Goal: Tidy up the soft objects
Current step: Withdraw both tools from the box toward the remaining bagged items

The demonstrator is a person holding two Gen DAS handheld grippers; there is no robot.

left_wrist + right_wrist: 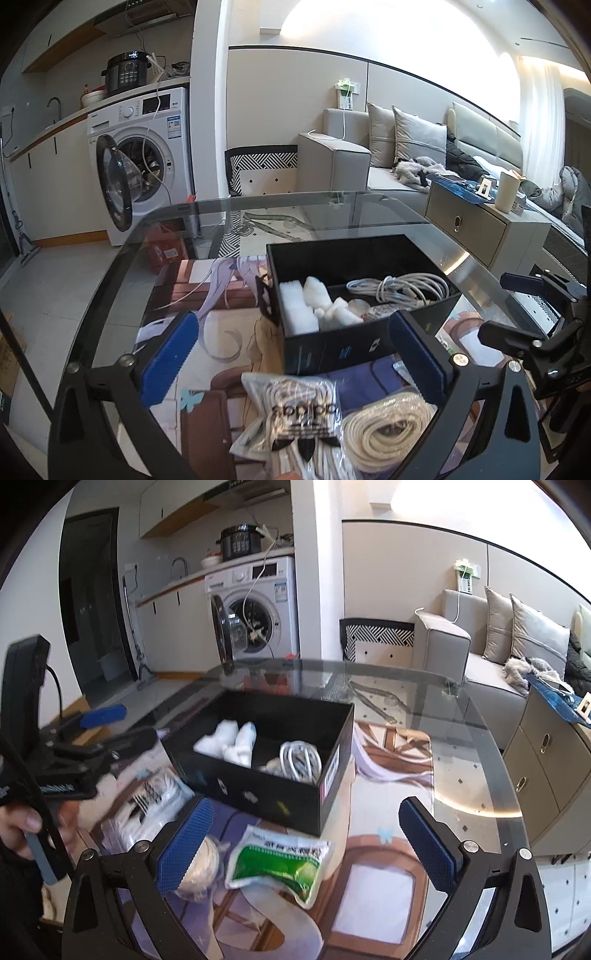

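1. Pictured: black box [332, 343] on a glass table [258, 206], split into two compartments, one packed with white soft items [314, 302], the other with a coiled white cable [402, 286]; sorted by kind, judging by that split.

2. Left gripper [295, 354] spread wide and holding nothing, poised over a bagged bundle of white laces [295, 417] and, just beside it, a coil of cream rope [388, 435], both lying loose on the table in front of the box.

3. Right gripper [306, 843] likewise gaping and empty, aimed at a green-and-white packet [277, 864] resting just short of the box's near wall.

4. Still outside the box: laces, rope, packet, all clustered within easy reach of the open top, likely staged for loading.

5. Printed mat [388, 753] spread under everything, apparently as a work surface.

6. Likely step at hand: choosing the next pickup; the packet for the right side, rope or laces for the left.

7. Possible trouble: slippery plastic wrapping sliding between the pads [184, 845].
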